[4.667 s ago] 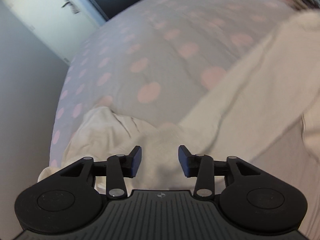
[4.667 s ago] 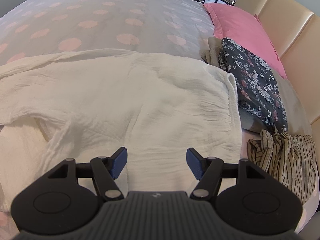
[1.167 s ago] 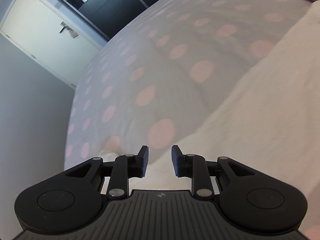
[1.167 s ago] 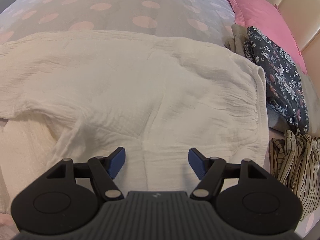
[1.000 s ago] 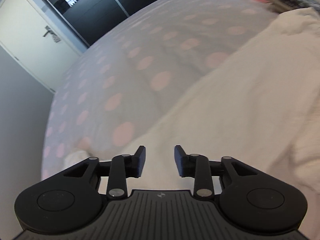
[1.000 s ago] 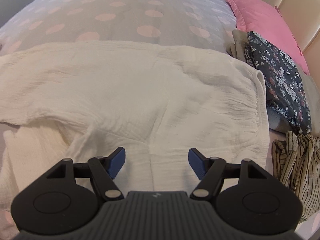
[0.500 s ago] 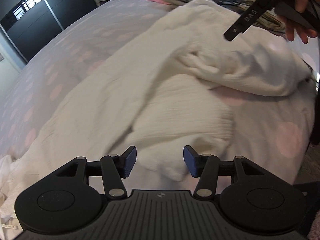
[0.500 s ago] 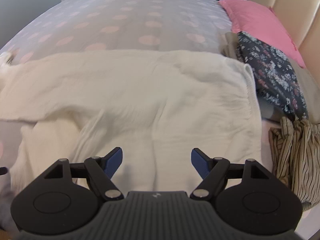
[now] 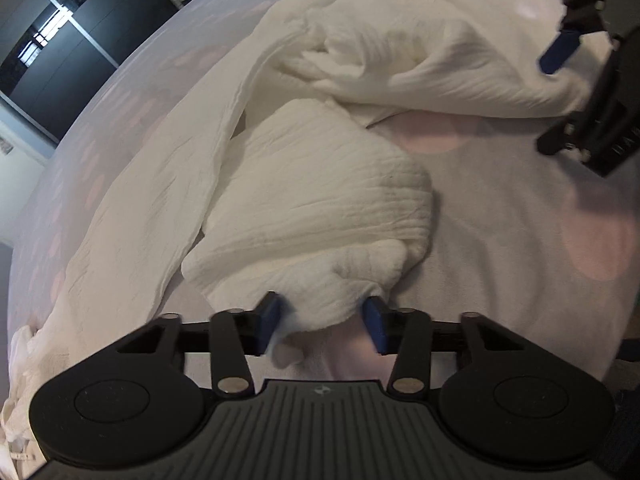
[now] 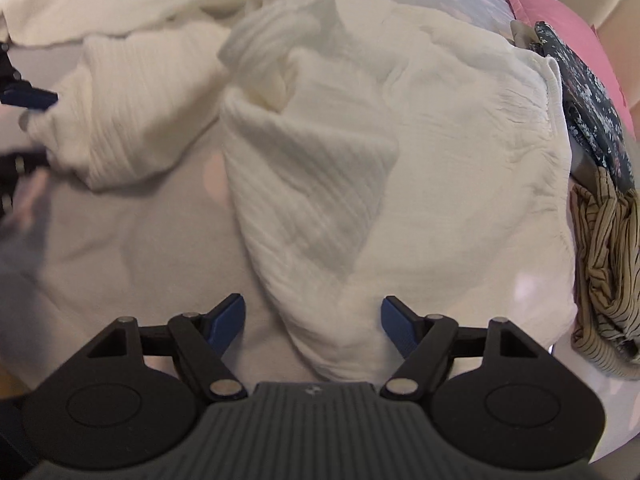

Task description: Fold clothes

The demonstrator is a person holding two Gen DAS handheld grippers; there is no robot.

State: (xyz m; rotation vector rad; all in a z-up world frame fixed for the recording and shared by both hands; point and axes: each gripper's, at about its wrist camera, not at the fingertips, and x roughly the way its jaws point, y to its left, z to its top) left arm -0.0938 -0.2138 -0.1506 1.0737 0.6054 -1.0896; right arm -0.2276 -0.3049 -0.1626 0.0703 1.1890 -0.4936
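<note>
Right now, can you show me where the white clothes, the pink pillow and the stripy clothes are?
white garment [image 10: 312, 168], right wrist view, on its ribbed folded middle.
pink pillow [image 10: 560, 12], right wrist view, on its flat top.
striped garment [image 10: 604, 248], right wrist view, on its crumpled middle.

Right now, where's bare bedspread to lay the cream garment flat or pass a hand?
Bare dotted bedspread lies between the two cream sleeves, in front of the left gripper and right gripper, both open. More shows beyond the cream garment, toward the dark wardrobe. Crowded: floral garment and striped garment by the pink pillow.
</note>
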